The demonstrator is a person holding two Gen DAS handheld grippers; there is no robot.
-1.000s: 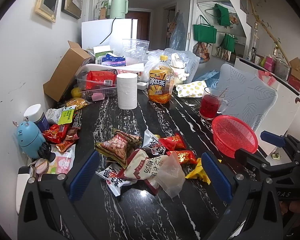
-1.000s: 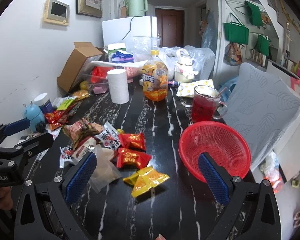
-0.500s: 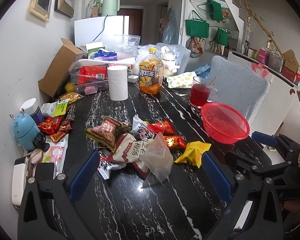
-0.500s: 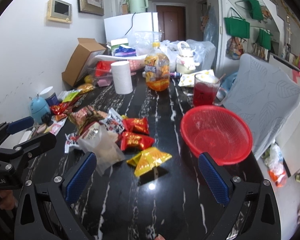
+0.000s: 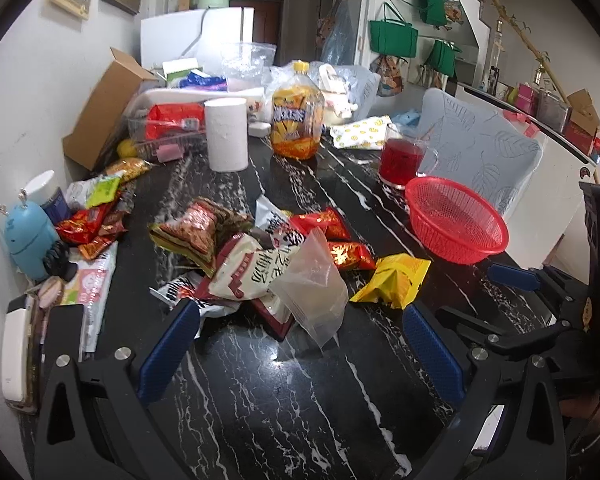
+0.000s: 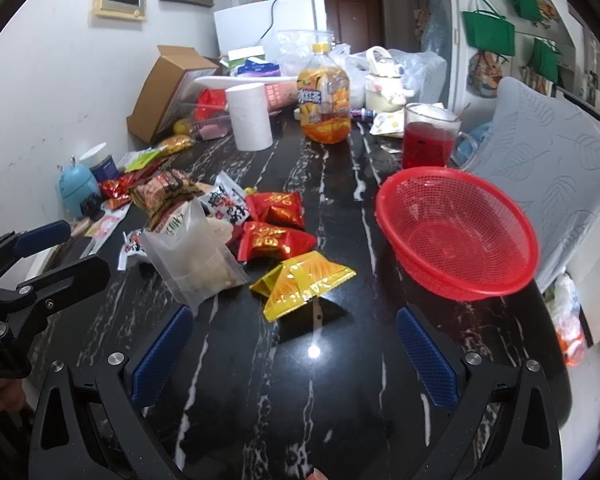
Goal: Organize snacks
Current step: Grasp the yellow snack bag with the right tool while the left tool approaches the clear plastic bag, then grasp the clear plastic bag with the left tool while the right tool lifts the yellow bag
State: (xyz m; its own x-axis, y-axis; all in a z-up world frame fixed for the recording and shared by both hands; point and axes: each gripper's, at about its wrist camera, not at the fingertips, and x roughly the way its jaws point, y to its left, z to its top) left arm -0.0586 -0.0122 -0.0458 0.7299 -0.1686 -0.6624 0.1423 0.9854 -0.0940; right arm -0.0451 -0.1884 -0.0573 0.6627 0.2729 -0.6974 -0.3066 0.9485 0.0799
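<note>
A heap of snack packets (image 5: 236,252) lies mid-table on the black marble top (image 5: 260,392): a clear pouch (image 6: 188,256), two red packets (image 6: 274,236) and a yellow packet (image 6: 304,284) nearest the front. An empty red mesh basket (image 6: 456,232) sits to their right, also seen in the left wrist view as the basket (image 5: 456,220). My left gripper (image 5: 300,344) is open just short of the heap, holding nothing. My right gripper (image 6: 292,344) is open in front of the yellow packet, empty too. Each gripper shows at the edge of the other's view.
Behind the heap stand a paper roll (image 5: 226,134), an orange drink bottle (image 5: 298,120) and a mug of red drink (image 5: 400,158). More packets (image 5: 92,220), a blue gadget (image 5: 30,236) and a cardboard box (image 5: 104,112) line the left wall. A pale chair (image 6: 548,152) stands right.
Both grippers have pulled back toward the near end of the table, so the heap and basket sit farther ahead. Both stayed open; no snack has moved.
</note>
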